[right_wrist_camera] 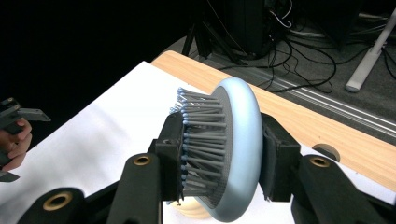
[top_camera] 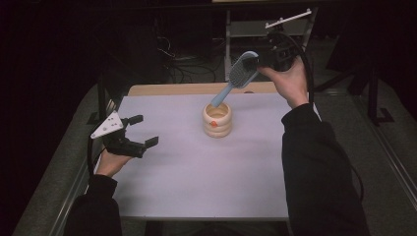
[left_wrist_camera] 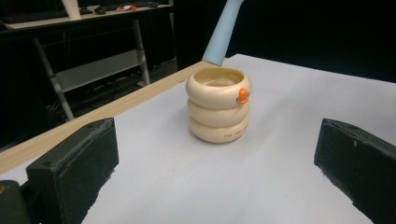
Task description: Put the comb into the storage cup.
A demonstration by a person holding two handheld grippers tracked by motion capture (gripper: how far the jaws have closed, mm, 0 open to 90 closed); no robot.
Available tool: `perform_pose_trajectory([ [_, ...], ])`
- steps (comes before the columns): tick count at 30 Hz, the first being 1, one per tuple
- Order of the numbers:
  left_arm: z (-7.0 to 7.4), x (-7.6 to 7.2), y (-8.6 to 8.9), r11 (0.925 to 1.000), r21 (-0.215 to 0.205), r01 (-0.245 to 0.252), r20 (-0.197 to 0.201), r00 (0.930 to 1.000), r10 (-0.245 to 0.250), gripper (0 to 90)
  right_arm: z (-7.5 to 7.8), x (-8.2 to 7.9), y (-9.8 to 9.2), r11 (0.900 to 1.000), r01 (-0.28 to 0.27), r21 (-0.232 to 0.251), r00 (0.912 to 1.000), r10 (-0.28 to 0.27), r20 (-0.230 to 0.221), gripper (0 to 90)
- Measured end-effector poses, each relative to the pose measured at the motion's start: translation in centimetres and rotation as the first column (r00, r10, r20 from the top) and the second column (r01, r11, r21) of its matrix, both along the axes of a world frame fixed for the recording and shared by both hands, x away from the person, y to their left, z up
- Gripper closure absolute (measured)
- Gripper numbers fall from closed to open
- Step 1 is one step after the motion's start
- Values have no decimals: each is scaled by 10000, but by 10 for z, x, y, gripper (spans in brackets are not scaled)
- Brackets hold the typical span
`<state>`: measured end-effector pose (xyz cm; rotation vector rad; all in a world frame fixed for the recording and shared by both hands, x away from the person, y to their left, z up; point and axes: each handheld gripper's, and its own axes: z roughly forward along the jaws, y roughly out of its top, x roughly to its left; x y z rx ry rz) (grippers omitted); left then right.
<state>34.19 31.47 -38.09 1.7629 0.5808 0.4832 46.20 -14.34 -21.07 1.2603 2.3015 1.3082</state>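
From my station I see a white sheet (top_camera: 196, 167) covering most of a wooden table (top_camera: 167, 89), whose bare pale edge runs along the far side. Beyond that edge, on the dark floor, lies a tangle of black cables (top_camera: 184, 69), with a white metal shelf rack (left_wrist_camera: 93, 70) standing just behind the table. In the right gripper view I can also make out a small round hole (right_wrist_camera: 327, 151) in the wooden strip, close to the sheet's border.
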Motion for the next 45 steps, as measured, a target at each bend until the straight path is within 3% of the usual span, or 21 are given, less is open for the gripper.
perform_pose_trajectory([
  [11, -9, -4, 12, 9991, -166, -384, -92, 9992, 382, 0, -15, 5, -1, 9999, -13, 170, 9996, 18, -282, 575],
  [21, -18, -8, 22, 9977, -383, -554, -229, 9982, 546, 0, -28, 8, 1, 10000, 38, -33, 9992, -39, -402, 574],
  [27, -25, -11, 28, 9939, -794, -765, -329, 9967, 741, 0, -37, 11, 6, 9998, -26, -201, 9986, 15, -532, 574],
  [45, -43, -14, 36, 9927, -473, -1111, -678, 9919, 1077, 0, -69, 19, 18, 9991, -29, -426, 9964, -7, -852, 573],
])
